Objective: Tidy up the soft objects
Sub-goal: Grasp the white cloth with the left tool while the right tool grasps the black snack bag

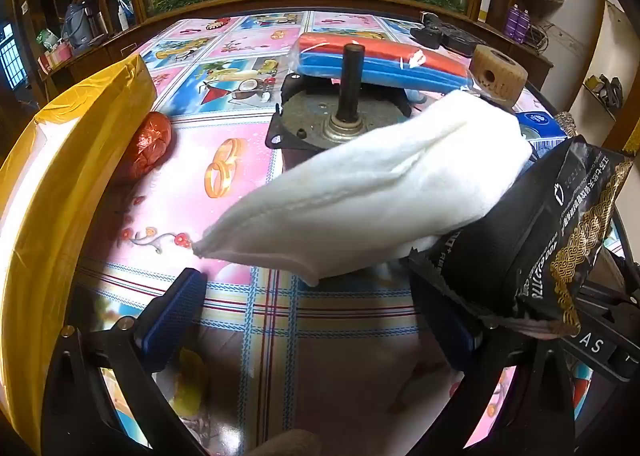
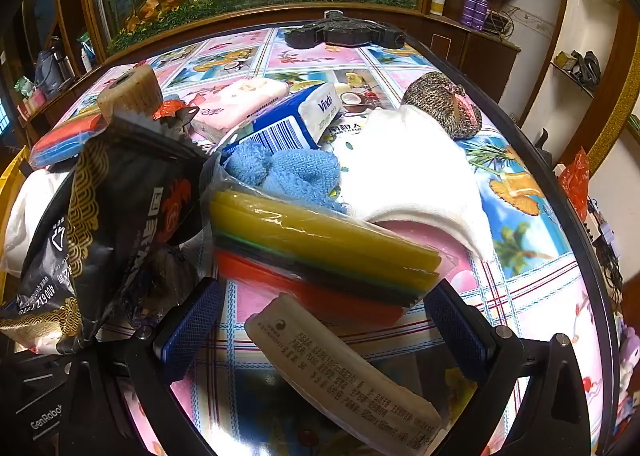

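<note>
In the left wrist view a white cloth (image 1: 372,191) lies draped over a metal motor (image 1: 340,115) ahead of my left gripper (image 1: 320,316). The left gripper is open and empty, its blue pads (image 1: 176,312) wide apart over the tablecloth. A black snack bag (image 1: 532,232) leans over its right finger. In the right wrist view my right gripper (image 2: 328,328) is open around the end of a clear pack of yellow, green and red sponge sheets (image 2: 320,248). A blue towel (image 2: 288,171), a white cloth (image 2: 416,171) and a knitted pouch (image 2: 444,103) lie beyond.
A yellow bin (image 1: 52,195) stands at the left, a red wrapped ball (image 1: 148,143) beside it. A red-blue sponge pack (image 1: 384,55), a wooden spool (image 1: 498,73), a tissue pack (image 2: 296,119), a pink pack (image 2: 236,103) and a black device (image 2: 344,33) lie on the table.
</note>
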Available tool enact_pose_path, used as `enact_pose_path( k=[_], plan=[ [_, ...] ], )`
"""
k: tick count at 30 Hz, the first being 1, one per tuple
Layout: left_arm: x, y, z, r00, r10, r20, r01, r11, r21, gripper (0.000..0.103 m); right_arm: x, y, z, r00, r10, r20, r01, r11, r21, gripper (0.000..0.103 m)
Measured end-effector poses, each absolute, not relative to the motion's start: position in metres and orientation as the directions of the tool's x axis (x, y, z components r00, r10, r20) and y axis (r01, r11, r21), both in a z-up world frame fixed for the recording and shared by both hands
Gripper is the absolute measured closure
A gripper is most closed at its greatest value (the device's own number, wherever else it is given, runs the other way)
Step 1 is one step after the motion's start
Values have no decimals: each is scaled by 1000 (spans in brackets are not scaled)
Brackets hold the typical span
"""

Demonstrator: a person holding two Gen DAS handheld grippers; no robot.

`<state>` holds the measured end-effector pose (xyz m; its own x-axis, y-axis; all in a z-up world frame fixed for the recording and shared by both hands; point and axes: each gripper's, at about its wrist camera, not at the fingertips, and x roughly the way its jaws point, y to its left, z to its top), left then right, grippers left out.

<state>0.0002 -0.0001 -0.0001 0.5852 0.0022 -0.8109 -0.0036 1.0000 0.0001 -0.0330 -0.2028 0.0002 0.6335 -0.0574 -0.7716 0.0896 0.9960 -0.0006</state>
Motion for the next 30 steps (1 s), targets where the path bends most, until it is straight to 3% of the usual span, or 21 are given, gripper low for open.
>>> enact_pose_path(
  k=[20, 30],
  plan=[
    [-1, 0, 0, 584, 6, -812, -10, 1000, 1, 0, -33, -203, 0, 636, -57, -770, 90, 996, 0, 1],
    [-25, 5, 1, 521, -79, -850, 151, 989, 0, 0, -33, -203, 0, 636, -57, -770, 90, 996, 0, 1]
  ],
)
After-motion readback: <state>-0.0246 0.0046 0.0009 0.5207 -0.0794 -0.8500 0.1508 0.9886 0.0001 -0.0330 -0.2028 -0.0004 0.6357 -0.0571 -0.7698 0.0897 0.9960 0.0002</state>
